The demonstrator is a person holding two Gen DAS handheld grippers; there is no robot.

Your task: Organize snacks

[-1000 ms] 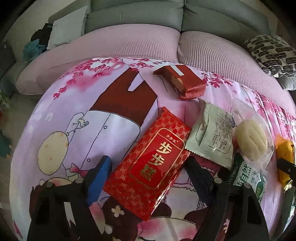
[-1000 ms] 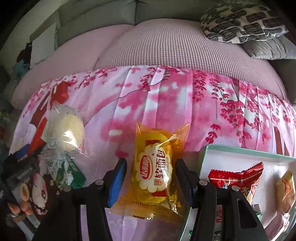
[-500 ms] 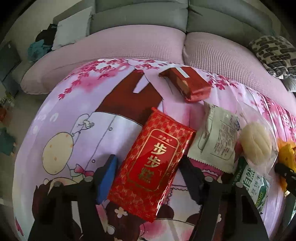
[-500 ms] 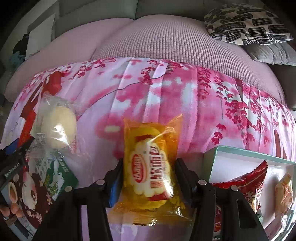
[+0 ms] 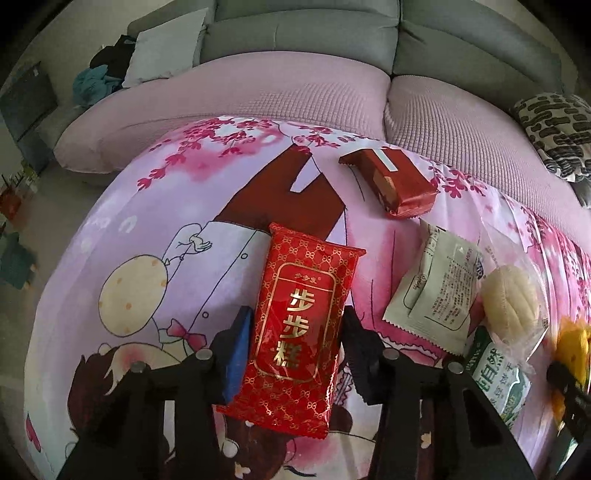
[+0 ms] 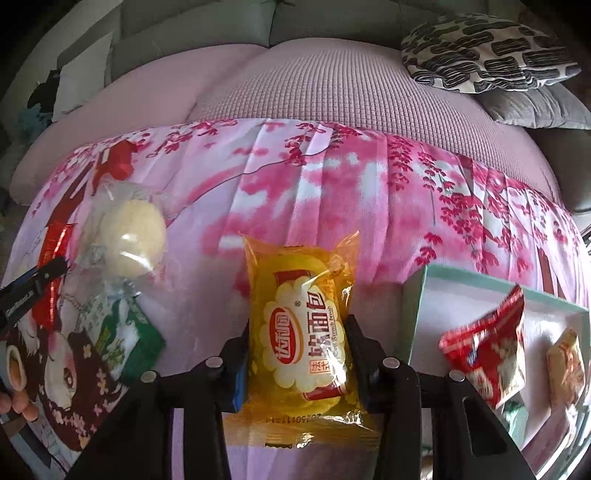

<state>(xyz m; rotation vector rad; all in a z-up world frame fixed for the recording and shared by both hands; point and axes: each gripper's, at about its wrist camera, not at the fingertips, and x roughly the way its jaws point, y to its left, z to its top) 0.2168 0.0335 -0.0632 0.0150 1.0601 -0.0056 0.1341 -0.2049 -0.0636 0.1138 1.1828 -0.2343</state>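
- We close our left gripper [image 5: 295,343] on the red packet [image 5: 301,325]; the jaws are narrowing, and both pads look to be touching the packet's long edges, blue pad on one side, black on the other.
- We judge the grip goes across the narrow width because the packet is too long to span the other way.
- The red packet lies flat on the flowered cloth [image 5: 155,229], with its long axis running away from us toward the sofa [image 5: 303,33]; the near sealed end sits under the gripper, the far end points at the sofa.
- We close our right gripper [image 6: 295,354] on the yellow bread packet [image 6: 301,332]; the jaws are narrowing and the pads press its sides, the wrapper crinkling a little.
- The yellow bread packet also lies lengthwise toward the sofa, its printed text running along that axis.
- The open box [image 6: 413,314] sits just beside the yellow bread packet, on the side away from the round bun in clear wrap [image 6: 129,236]; a red snack bag [image 6: 487,354] and a pale packet [image 6: 567,365] already lie inside, so we take it as the place for the rest.
- Between the red packet and the yellow bread packet lie the bun, a white sachet [image 5: 436,291] and a green-and-white pouch [image 5: 495,376], not yet sorted.
- A dark red bar [image 5: 391,184] lies farther toward the sofa than the red packet, slanted across the cloth.
- Both snacks are thin, slippery film; we expect them to sag or slide once lifted.
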